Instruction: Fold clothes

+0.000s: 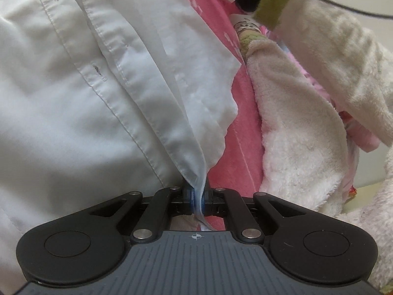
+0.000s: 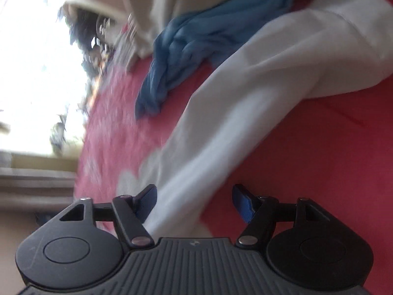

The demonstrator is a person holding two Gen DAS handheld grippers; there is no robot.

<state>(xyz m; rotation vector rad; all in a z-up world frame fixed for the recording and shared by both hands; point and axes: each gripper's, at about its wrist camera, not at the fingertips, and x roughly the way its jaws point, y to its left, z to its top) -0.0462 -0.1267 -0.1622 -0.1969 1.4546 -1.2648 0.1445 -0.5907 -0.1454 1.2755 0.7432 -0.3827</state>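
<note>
A: Pink fleece, the big soft blanket (image 1: 245,132) with pale print, lies under everything, and the thin white cotton button-up shirt (image 1: 73,98) is spread across it, stitched placket and buttonholes showing

B: What else is on it?

A: A cream fluffy terry garment with green trim (image 1: 294,123) just beside the shirt on one side, and in the right wrist view a crumpled blue knit cloth (image 2: 196,49) near the shirt's long white sleeve (image 2: 245,98)

B: Which step is this, would you say?

A: I judge it the laying-out before the first fold. The left gripper (image 1: 197,202) is pinched tight on a corner of the shirt's hem, the thin fabric bunched into a tapering pleat between its blue pads

B: And the other one?

A: The right gripper (image 2: 194,200) stands with its jaws wide apart, nothing clamped; the sleeve runs under the gap without either pad pressing it. That view is blurred, so finer detail is lost

B: Next move?

A: Probably a fresh hold on the sleeve or an opposite edge, taken low on smooth, slippery cloth, while the left keeps the hem taut
</note>
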